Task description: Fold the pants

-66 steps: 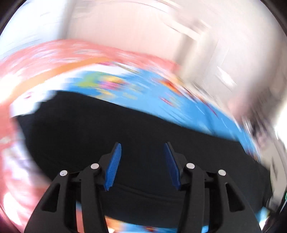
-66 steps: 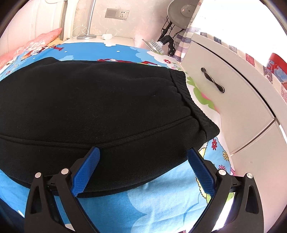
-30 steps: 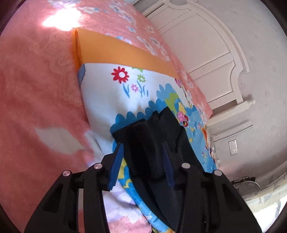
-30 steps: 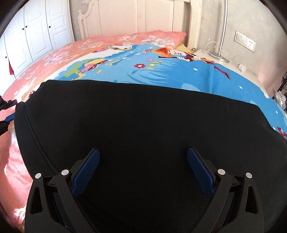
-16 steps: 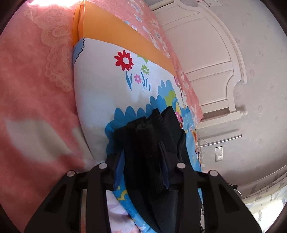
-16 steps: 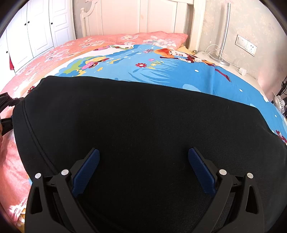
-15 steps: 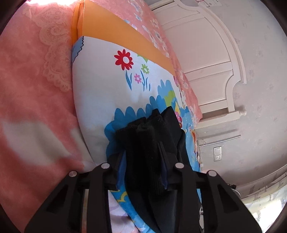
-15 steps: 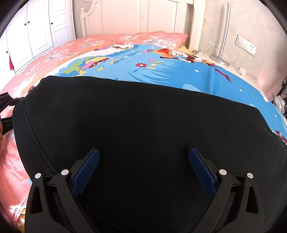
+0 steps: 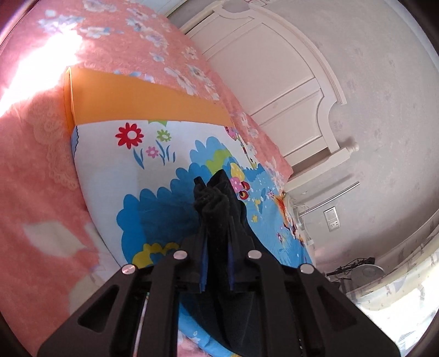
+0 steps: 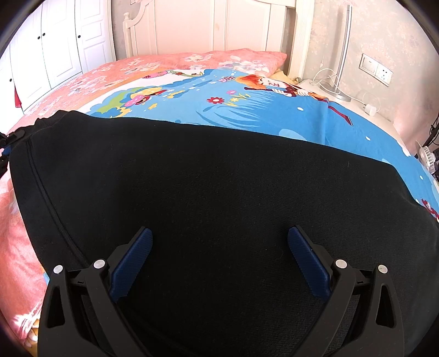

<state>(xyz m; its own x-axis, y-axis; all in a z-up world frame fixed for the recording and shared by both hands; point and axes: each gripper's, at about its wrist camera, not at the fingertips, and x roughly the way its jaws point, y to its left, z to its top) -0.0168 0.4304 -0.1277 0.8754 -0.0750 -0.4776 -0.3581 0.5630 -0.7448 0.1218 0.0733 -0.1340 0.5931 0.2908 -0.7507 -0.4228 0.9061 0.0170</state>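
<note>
Black pants (image 10: 219,197) lie spread flat on a cartoon-print blue bedsheet (image 10: 274,115). In the right wrist view my right gripper (image 10: 219,247) is open, its blue pads wide apart just above the middle of the cloth, holding nothing. In the left wrist view my left gripper (image 9: 216,247) is shut on the bunched leg-cuff end of the pants (image 9: 214,203), which sticks up between the pads above the sheet (image 9: 153,208). That gripper's tip also shows at the far left edge of the right wrist view (image 10: 4,145).
A pink floral bedspread (image 9: 33,170) and an orange band (image 9: 142,101) border the sheet. A white headboard (image 10: 208,24), wardrobe doors (image 10: 55,46), a lamp stand with cables (image 10: 343,63) and a wall socket (image 10: 376,71) surround the bed.
My left gripper has closed fully on the cuff end of the pants and lifted it slightly. My right gripper stays open over the middle of the cloth, hardly moved.
</note>
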